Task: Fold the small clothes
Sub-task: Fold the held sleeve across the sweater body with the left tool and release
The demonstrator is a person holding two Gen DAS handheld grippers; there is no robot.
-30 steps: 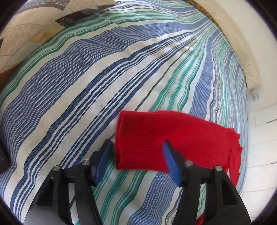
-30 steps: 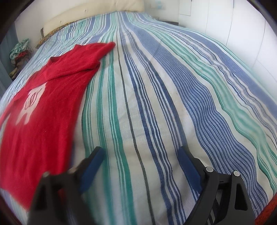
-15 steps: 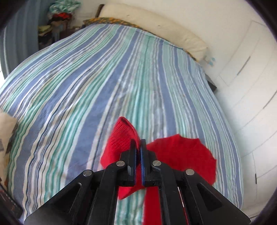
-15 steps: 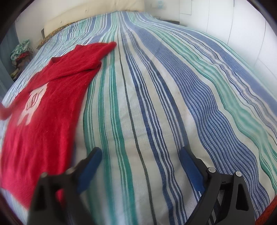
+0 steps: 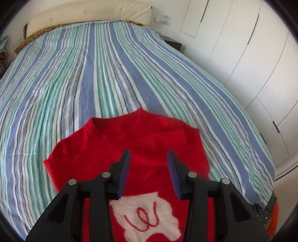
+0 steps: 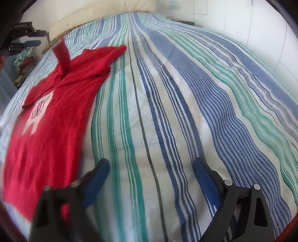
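A small red knit sweater (image 5: 130, 149) with a white patch on its front lies on the striped bed cover (image 5: 111, 65). In the left wrist view my left gripper (image 5: 148, 158) is open and empty above the chest, its fingers apart. One sleeve lies folded across the chest. In the right wrist view the sweater (image 6: 52, 119) lies at the left, and a sleeve end (image 6: 62, 54) stands up in the air below my left gripper (image 6: 28, 39). My right gripper (image 6: 150, 167) is open and empty, low over the cover to the right of the sweater's hem.
The bed cover (image 6: 186, 93) stretches far ahead and to the right. A cream headboard (image 5: 89, 13) is at the far end. White wardrobe doors (image 5: 251, 55) run along the right side. A pile of clothes (image 6: 24, 61) sits beyond the bed's left edge.
My left gripper shut on the left sleeve, carried it over onto the sweater's chest and has opened again. My right gripper has stayed open and nearly still.
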